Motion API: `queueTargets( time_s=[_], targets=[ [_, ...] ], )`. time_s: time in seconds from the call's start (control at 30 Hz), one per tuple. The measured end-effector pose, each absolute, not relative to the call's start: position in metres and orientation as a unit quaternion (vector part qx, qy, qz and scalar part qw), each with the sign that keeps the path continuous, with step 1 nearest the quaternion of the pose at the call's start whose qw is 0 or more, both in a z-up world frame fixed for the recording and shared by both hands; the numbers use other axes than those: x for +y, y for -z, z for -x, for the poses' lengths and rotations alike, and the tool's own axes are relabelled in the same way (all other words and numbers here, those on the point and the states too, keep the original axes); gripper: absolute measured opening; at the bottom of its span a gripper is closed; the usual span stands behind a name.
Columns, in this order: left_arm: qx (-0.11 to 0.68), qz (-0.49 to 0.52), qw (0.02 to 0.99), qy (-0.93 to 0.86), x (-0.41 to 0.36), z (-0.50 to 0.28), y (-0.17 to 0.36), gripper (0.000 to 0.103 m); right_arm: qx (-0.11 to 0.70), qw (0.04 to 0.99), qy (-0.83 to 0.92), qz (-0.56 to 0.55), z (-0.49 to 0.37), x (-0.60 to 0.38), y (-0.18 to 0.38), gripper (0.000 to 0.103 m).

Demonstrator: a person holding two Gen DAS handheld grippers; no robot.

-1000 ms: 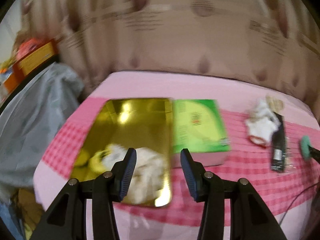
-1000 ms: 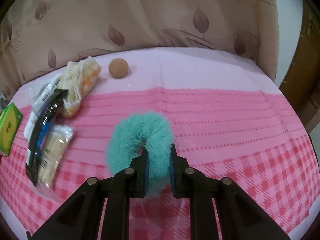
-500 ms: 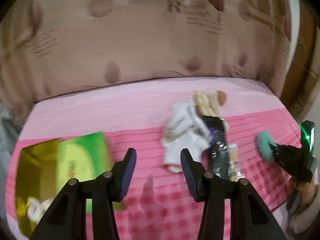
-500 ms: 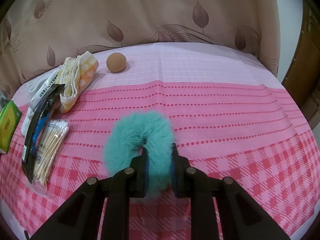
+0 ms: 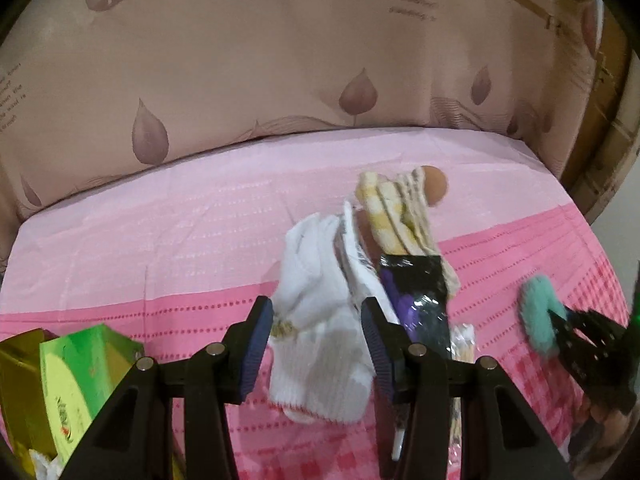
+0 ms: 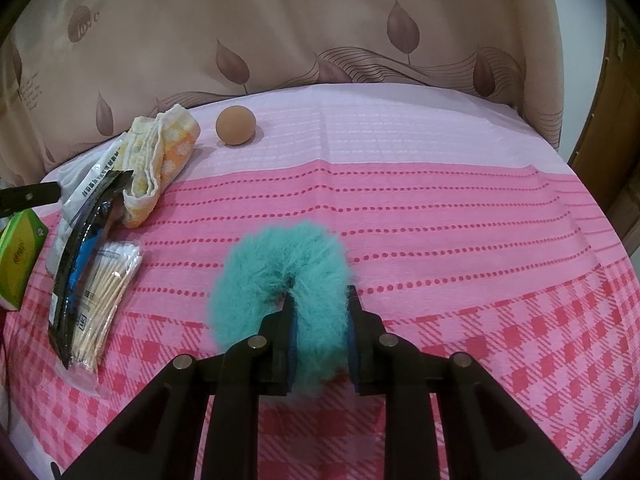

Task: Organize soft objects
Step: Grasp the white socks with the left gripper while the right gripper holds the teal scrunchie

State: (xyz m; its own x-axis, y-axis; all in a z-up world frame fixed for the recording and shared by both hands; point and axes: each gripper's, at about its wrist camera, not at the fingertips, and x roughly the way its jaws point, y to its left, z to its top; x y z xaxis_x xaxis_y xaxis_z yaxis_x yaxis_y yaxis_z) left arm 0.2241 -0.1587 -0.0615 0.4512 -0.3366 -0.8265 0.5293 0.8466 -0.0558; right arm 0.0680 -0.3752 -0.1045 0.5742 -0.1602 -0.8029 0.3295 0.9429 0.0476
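My right gripper [image 6: 318, 322] is shut on a fluffy teal scrunchie [image 6: 276, 280] and holds it just above the pink cloth; it also shows at the right of the left wrist view [image 5: 538, 322]. My left gripper [image 5: 316, 344] is open and empty, its fingers on either side of a white sock [image 5: 316, 320] lying on the cloth. A folded yellow checked cloth [image 5: 396, 212] lies behind the sock, also seen in the right wrist view [image 6: 160, 160]. Part of a gold tray [image 5: 16, 364] shows at the lower left.
A green box [image 5: 76, 376] stands beside the tray. A black packet [image 5: 420, 296] and a cotton-swab bag [image 6: 104, 296] lie right of the sock. A brown ball [image 6: 235, 125] sits at the back. A beige curtain [image 6: 320, 28] hangs behind the table.
My left gripper has swung right from over the gold tray to the white sock, which now lies between its fingers. My right gripper still holds the scrunchie in about the same spot.
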Motion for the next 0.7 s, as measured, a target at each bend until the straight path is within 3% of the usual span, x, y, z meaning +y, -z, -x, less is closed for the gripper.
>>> queueTargets(
  time_s=[0.3,0.33,0.4,0.7],
  targets=[
    [0.477,-0.080,0.838,0.252,-0.164,-0.248,0.080,0.047,0.439,0.882,0.133,-0.104,-0.069,-0.376,0.105,0.023],
    [0.479,-0.070,0.837,0.254,-0.162,-0.249,0.081,0.040,0.439,0.882,0.132,-0.105,-0.069,-0.377,0.105,0.023],
    [0.484,-0.055,0.836,0.252,-0.157,-0.252,0.080,0.016,0.439,0.883,0.132,-0.107,-0.069,-0.377,0.105,0.023],
    [0.471,-0.046,0.847,0.243,-0.146,-0.237,0.060,0.015,0.440,0.882,0.133,-0.105,-0.070,-0.376,0.105,0.024]
  ],
)
